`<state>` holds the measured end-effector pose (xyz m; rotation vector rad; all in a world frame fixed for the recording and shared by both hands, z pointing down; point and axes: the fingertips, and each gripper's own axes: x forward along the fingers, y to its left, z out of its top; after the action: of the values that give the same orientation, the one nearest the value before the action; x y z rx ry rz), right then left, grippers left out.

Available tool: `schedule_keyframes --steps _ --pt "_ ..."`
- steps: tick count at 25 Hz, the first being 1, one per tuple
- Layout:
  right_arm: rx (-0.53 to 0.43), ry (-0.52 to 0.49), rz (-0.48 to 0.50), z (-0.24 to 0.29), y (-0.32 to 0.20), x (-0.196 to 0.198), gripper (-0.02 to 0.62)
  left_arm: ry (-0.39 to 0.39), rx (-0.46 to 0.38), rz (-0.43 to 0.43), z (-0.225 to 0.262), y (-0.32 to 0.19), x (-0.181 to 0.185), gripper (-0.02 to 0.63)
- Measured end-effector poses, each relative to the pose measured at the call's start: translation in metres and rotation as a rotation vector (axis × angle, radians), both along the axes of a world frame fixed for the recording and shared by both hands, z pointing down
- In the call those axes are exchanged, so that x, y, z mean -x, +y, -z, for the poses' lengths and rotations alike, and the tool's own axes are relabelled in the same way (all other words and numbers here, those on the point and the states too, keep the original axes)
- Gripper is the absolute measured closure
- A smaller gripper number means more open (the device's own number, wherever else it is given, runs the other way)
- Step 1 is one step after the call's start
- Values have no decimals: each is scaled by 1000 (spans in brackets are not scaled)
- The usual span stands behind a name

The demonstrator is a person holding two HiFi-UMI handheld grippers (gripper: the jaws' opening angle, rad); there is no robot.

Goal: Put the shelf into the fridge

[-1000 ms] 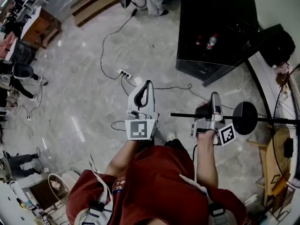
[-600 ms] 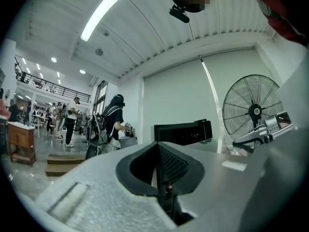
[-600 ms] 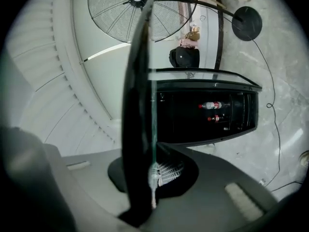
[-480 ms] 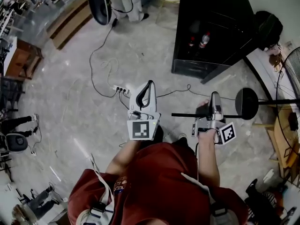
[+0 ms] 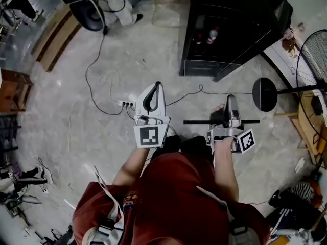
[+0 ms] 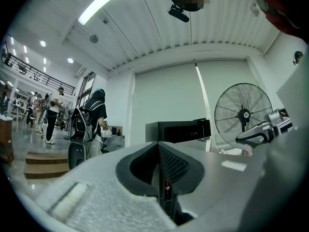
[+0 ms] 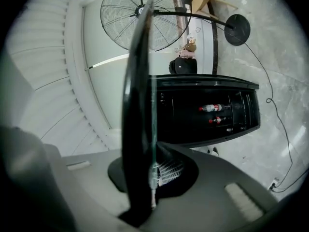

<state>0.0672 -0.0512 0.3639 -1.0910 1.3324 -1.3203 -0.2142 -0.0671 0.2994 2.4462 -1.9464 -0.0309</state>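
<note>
Shelf (image 5: 196,122) a thin edge-on line in head view — glass clearer in right gripper view, pinched by right tongs (image 5: 231,100), left tongs (image 5: 156,86) pressed together, empty, fridge (image 5: 225,29) at twelve o'clock, cut off

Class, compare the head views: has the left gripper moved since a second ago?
Yes. The left gripper has moved up the picture: its tip was just short of the power strip on the floor and now lies past it.
</note>
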Motion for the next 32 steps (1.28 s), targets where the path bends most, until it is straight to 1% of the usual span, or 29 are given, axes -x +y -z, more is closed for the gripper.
schedule_keyframes --steps 4,9,14,18,24,28,32 --pt "16 3 -26 -10 1 -4 584 -1 11 -41 -9 -11 -8 600" --pt "33 11 -49 -26 -4 -22 584 -7 4 -78 -16 -26 -30 600" --pt "44 7 -40 -45 -17 -40 585 -23 18 -96 -28 -41 -57 600" --pt "66 -2 -33 -59 -30 -54 586 -59 24 -101 -36 -56 -76 600" --pt "78 0 -4 -78 -60 -71 586 -95 79 -88 -59 -79 -99 600" --pt "97 -14 17 -101 -78 -78 586 -136 121 -69 -78 -87 -108 600" --pt "116 3 36 -122 -100 -80 586 -133 178 -54 -103 -96 -112 600"
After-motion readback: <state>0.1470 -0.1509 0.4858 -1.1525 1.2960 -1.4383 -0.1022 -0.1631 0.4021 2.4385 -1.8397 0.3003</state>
